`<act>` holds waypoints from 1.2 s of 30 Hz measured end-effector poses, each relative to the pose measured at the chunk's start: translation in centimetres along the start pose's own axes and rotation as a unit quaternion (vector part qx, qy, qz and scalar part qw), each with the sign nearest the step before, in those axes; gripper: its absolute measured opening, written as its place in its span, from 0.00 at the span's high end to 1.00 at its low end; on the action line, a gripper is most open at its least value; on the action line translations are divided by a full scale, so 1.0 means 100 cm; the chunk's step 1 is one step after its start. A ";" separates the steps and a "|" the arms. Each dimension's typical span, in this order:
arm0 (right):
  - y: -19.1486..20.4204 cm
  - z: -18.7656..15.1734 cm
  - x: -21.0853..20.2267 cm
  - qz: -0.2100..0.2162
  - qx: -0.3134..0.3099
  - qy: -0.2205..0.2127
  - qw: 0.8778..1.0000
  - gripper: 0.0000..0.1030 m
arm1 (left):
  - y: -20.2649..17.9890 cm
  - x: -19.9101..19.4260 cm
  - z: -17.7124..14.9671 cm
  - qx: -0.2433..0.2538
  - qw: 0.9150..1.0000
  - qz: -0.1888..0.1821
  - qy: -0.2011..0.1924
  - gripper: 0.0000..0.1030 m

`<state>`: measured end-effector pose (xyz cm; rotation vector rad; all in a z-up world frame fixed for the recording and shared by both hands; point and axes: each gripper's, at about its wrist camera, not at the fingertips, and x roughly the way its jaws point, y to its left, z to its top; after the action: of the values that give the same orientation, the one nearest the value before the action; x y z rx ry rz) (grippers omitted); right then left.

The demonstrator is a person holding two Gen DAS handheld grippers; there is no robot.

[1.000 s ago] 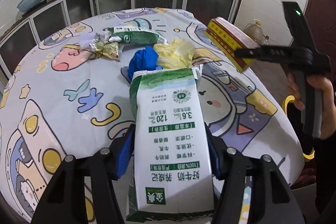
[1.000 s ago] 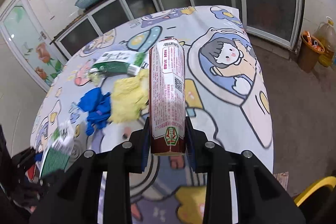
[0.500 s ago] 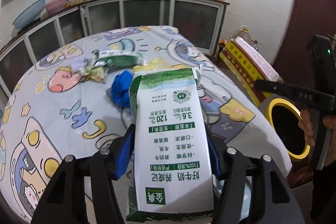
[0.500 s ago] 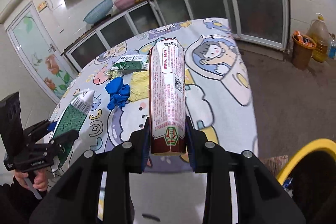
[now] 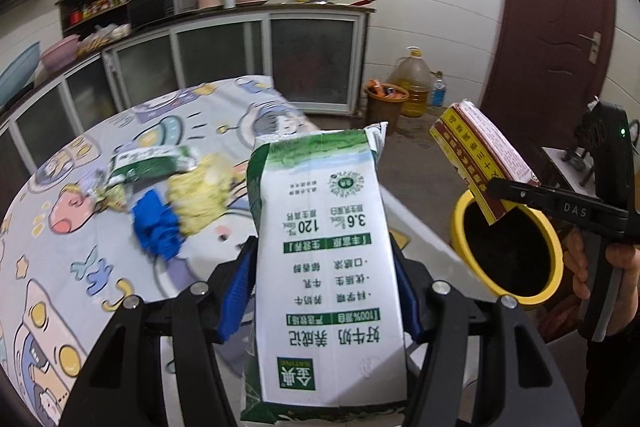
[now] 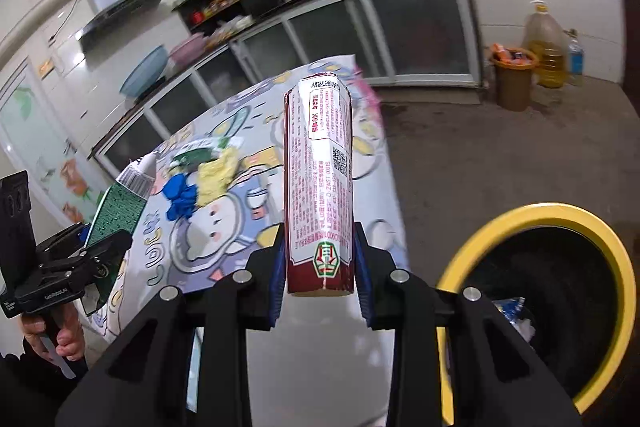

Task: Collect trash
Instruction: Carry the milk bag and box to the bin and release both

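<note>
My left gripper [image 5: 326, 279] is shut on a green and white milk bag [image 5: 324, 267], held above the table's right edge. My right gripper [image 6: 320, 259] is shut on a dark red and white carton [image 6: 320, 179]; in the left wrist view the carton [image 5: 480, 155] hangs over the yellow-rimmed trash bin [image 5: 548, 239]. In the right wrist view the bin [image 6: 472, 255] is at the lower right, with bits of trash inside. On the table lie a blue crumpled piece [image 5: 154, 223], a yellow crumpled piece [image 5: 200, 191] and a green wrapper [image 5: 150, 163].
The round table [image 5: 72, 211] has a cartoon-print cloth. Cabinets with glass doors [image 5: 224, 51] run behind it. A brown bucket [image 5: 386, 105] and an oil jug [image 5: 414, 83] stand on the floor by the wall. A dark red door [image 5: 556, 7] is at the right.
Both grippers have swung right, away from the table, still holding their items. The yellow-rimmed bin has come into view and the carton now hangs over it.
</note>
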<state>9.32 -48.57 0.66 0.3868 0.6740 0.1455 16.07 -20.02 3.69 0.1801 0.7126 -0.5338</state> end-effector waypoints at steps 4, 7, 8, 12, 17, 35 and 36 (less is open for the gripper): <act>-0.029 -0.010 -0.017 -0.019 0.029 -0.012 0.999 0.72 | -0.021 0.005 0.007 0.017 1.000 -0.017 -0.005 0.45; -0.050 -0.018 -0.030 -0.035 0.052 -0.020 0.998 0.72 | -0.040 0.011 0.014 0.028 0.999 -0.037 -0.006 0.45; -0.057 -0.021 -0.035 -0.041 0.058 -0.023 0.997 0.72 | -0.046 0.013 0.016 0.033 0.999 -0.042 -0.007 0.45; -0.077 -0.031 -0.048 -0.067 0.077 -0.031 0.994 0.72 | -0.072 0.020 0.023 0.054 0.996 -0.064 -0.011 0.44; -0.101 -0.045 -0.059 -0.117 0.099 -0.037 0.988 0.72 | -0.099 0.032 0.029 0.072 0.993 -0.091 -0.012 0.44; -0.157 -0.077 -0.051 -0.210 0.166 -0.013 0.964 0.70 | -0.186 0.111 0.031 0.109 0.983 -0.146 0.033 0.44; -0.157 -0.078 -0.050 -0.212 0.167 -0.012 0.963 0.69 | -0.190 0.117 0.031 0.112 0.982 -0.148 0.037 0.44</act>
<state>0.57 -61.94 -8.20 0.5571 0.7451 -0.3851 15.27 -41.92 -1.38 0.3076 0.7554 -0.8961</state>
